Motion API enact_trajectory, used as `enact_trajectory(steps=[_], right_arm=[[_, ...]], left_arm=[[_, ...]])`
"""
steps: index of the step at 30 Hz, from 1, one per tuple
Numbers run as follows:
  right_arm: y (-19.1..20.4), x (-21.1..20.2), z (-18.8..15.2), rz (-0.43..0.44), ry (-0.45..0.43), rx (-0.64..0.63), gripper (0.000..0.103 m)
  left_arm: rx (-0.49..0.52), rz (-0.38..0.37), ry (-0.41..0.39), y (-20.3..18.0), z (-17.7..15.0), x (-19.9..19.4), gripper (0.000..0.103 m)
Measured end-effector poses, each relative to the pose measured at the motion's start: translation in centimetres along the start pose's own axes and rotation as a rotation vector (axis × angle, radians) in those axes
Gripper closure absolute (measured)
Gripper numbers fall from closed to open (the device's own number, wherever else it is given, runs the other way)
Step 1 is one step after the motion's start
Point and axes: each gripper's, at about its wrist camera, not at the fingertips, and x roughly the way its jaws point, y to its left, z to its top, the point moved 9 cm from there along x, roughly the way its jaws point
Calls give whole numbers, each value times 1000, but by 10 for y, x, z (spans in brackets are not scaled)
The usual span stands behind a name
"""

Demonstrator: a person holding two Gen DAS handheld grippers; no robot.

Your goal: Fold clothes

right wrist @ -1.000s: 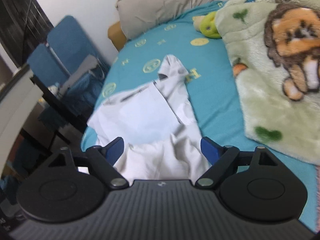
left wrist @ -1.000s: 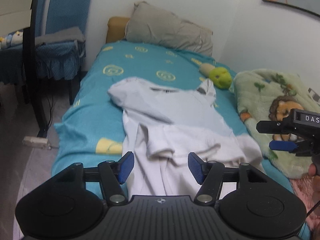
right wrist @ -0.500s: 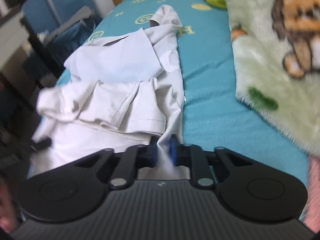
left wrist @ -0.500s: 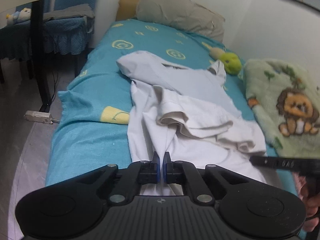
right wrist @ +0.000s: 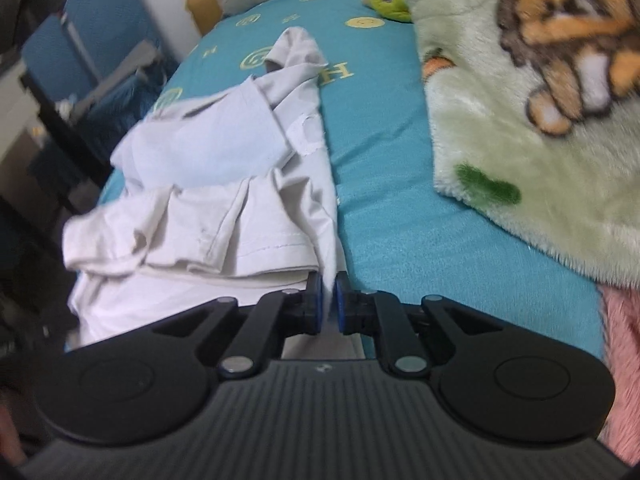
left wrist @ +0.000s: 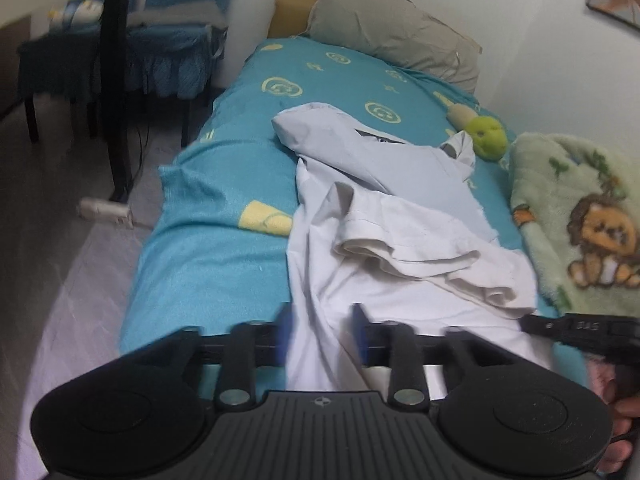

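Note:
A crumpled white T-shirt (left wrist: 400,240) lies on the teal bed sheet (left wrist: 224,248), its lower hem toward me and partly folded up over itself. My left gripper (left wrist: 321,330) stands open at the near left hem, its blurred blue pads on either side of a ridge of cloth. In the right wrist view my right gripper (right wrist: 327,306) is shut on the shirt's (right wrist: 224,200) near right edge, with cloth pinched between the pads. The right gripper (left wrist: 568,326) also shows at the lower right of the left wrist view.
A green lion blanket (right wrist: 520,100) covers the bed's right side. A green plush toy (left wrist: 488,138) and a grey pillow (left wrist: 392,28) lie near the head. Blue chairs (left wrist: 160,40) and a dark table leg (left wrist: 116,80) stand left of the bed.
My left gripper was shut on the hem half a second ago and now has its jaws apart. My right gripper stays shut on the shirt edge and has pulled slightly nearer.

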Motion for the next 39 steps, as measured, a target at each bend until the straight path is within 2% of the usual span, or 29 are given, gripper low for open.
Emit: enact_trajectory(steps=[1,2,3,4,5,6,10,15,19,21,23,26,27,30,32,34,36,39], right_arm=[[-1,-1,1,5,2,20,90],[-2,-3,1,8,6,34,89],[-2,-4,2,12,6,44,82],[-2,-7,3,16,2,53,55],[-2,-10,5,20,-10,62,37],[-2,-14,7,23,-29,71,10],[1,-33,17,45,-89,101,12],[19,-54,3,199,-63,234,12],[34,-72,-8,330,-34,347,12],[43,-72,-21,388,6,407,12],[52,-67,-36,441,62,466,12],[61,-55,-55,488,138,552,12],[61,-50,-61,492,154,586,12],[64,-37,-74,497,186,663,10],[67,-29,-82,496,213,672,11],[66,-24,-89,485,219,694,11],[62,-19,-92,467,213,713,11],[49,-15,-89,447,156,769,11]], left_arm=[[-22,-19,-3,-3,-1,-7,33],[-41,-50,-3,-7,-3,-13,31],[-62,-84,-1,-12,-5,-20,26],[-85,-124,8,-17,-8,-25,21],[-110,-162,27,-21,-14,-28,20],[-136,-197,49,-24,-20,-30,19],[-256,-263,181,-29,-43,-16,19],[-489,-328,360,-20,-71,15,19],[-626,-375,380,-13,-78,21,18],[-719,-387,365,-4,-79,24,18],[-811,-398,316,6,-79,25,20],[-883,-367,220,24,-72,26,36],[-881,-348,196,27,-72,27,42],[-822,-322,171,22,-70,28,45],[-795,-289,158,20,-71,27,60],[-785,-262,154,20,-73,28,82],[-805,-287,129,20,-71,26,91],[-782,-307,69,17,-60,21,95]])
